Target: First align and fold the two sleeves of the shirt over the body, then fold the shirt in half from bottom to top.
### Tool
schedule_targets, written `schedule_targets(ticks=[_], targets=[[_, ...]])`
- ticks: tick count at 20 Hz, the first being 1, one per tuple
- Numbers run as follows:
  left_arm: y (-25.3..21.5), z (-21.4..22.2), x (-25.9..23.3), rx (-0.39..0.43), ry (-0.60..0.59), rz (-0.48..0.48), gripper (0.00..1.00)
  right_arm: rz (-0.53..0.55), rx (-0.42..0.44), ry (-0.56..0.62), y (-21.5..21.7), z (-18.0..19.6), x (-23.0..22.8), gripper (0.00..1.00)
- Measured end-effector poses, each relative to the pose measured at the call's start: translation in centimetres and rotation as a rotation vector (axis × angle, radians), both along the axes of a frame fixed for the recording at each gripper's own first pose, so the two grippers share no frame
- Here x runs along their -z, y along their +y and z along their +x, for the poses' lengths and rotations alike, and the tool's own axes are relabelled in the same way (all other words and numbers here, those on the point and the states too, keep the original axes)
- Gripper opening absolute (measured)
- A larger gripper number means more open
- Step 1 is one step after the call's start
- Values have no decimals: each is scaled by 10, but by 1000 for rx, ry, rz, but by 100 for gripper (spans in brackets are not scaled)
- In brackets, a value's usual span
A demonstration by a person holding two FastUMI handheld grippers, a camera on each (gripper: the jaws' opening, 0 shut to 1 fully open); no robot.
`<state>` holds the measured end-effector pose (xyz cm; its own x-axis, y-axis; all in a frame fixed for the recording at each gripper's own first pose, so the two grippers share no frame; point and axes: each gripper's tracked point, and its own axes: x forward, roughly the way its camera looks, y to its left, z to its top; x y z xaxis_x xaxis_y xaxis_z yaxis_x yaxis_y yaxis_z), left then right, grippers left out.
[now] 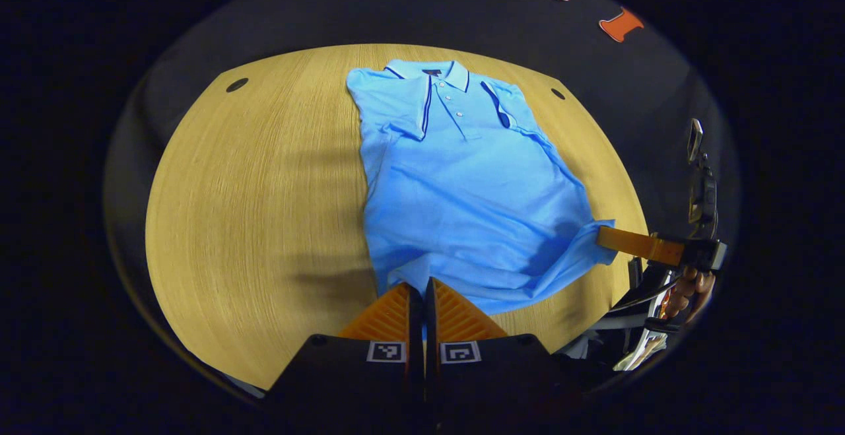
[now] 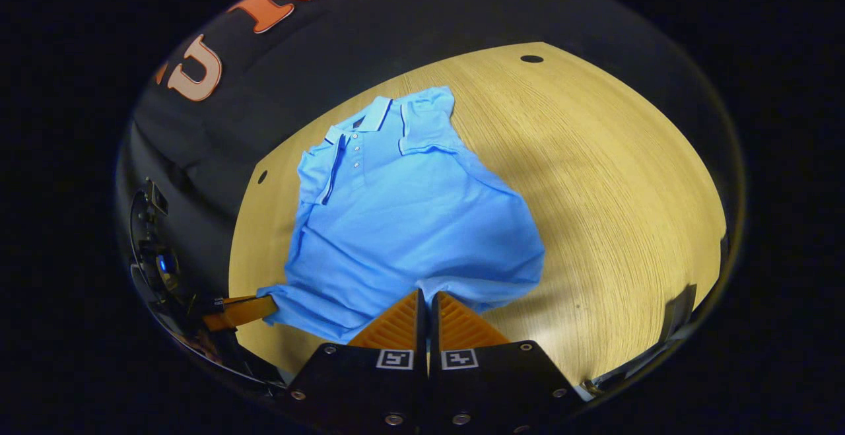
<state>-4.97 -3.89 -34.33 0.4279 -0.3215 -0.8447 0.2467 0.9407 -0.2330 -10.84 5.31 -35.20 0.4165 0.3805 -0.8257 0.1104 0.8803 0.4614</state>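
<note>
A light blue polo shirt [image 1: 462, 191] lies face up on the wooden table [image 1: 251, 210], collar at the far side, with both short sleeves folded in over the chest. My left gripper [image 1: 422, 284] is shut on the near hem at one bottom corner. In the same left gripper view my right gripper [image 1: 602, 237] pinches the other bottom corner, which is pulled out towards it. The right gripper view shows the shirt [image 2: 403, 224] with my right gripper [image 2: 428, 296] shut on the hem. Farther left there, the left gripper [image 2: 272, 306] grips its corner.
The table [image 2: 627, 191] has small dark holes [image 1: 236, 84] [image 1: 558, 94] near its far corners. A hand [image 1: 690, 290] holds the right gripper beyond the table's edge, with a mounted device [image 1: 700, 177] above it. Bare wood lies on both sides of the shirt.
</note>
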Motion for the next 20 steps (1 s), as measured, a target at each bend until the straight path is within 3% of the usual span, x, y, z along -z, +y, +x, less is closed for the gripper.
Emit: schedule_targets(ticks=[4, 9, 14, 20], targets=[[1, 42, -16, -28, -54, -9, 6, 12, -13, -33, -1, 36, -11, 1], [5, 76, -24, -41, -138, 78, 6, 50, -25, -71, -7, 89, -20, 1], [1, 123, -32, -143, -167, 24, 6, 69, -45, -106, -14, 142, -12, 1], [5, 176, -56, -97, -303, 107, 6, 77, -35, -174, -13, 193, -27, 1]])
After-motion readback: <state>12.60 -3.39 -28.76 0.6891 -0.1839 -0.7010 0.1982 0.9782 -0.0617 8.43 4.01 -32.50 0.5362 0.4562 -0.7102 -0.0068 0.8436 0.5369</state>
